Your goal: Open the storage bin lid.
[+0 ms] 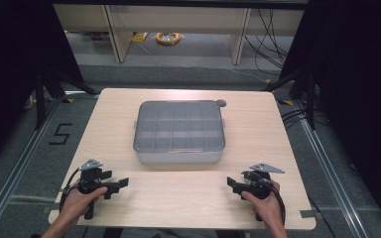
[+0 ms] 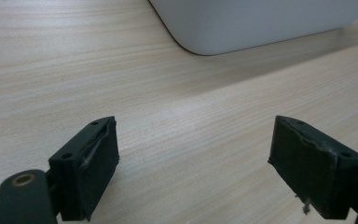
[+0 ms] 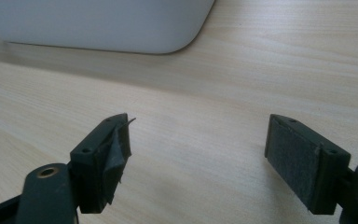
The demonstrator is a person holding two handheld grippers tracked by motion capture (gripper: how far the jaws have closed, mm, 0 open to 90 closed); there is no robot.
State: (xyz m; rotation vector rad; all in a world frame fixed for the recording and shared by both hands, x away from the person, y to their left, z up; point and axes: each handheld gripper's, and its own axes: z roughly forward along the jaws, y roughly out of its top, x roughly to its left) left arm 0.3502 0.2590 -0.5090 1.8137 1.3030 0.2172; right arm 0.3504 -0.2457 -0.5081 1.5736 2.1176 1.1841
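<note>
A grey plastic organiser box (image 1: 179, 131) with a clear lid over several compartments sits in the middle of the light wooden table (image 1: 188, 198). My left gripper (image 1: 120, 184) rests near the table's front left, held by a hand, jaws wide apart and empty. My right gripper (image 1: 234, 185) rests at the front right, also open and empty. In the left gripper view, the left gripper (image 2: 193, 163) faces bare wood with the box's corner (image 2: 242, 23) ahead. The right gripper (image 3: 198, 158) likewise faces wood below the box's other corner (image 3: 98, 23).
Beyond the table stand pale wooden shelf legs (image 1: 116, 34), a yellow cable coil (image 1: 168, 37) and loose black cables (image 1: 273, 39) on the grey floor. A small round fitting (image 1: 221, 103) sits behind the box. Black curtains flank both sides.
</note>
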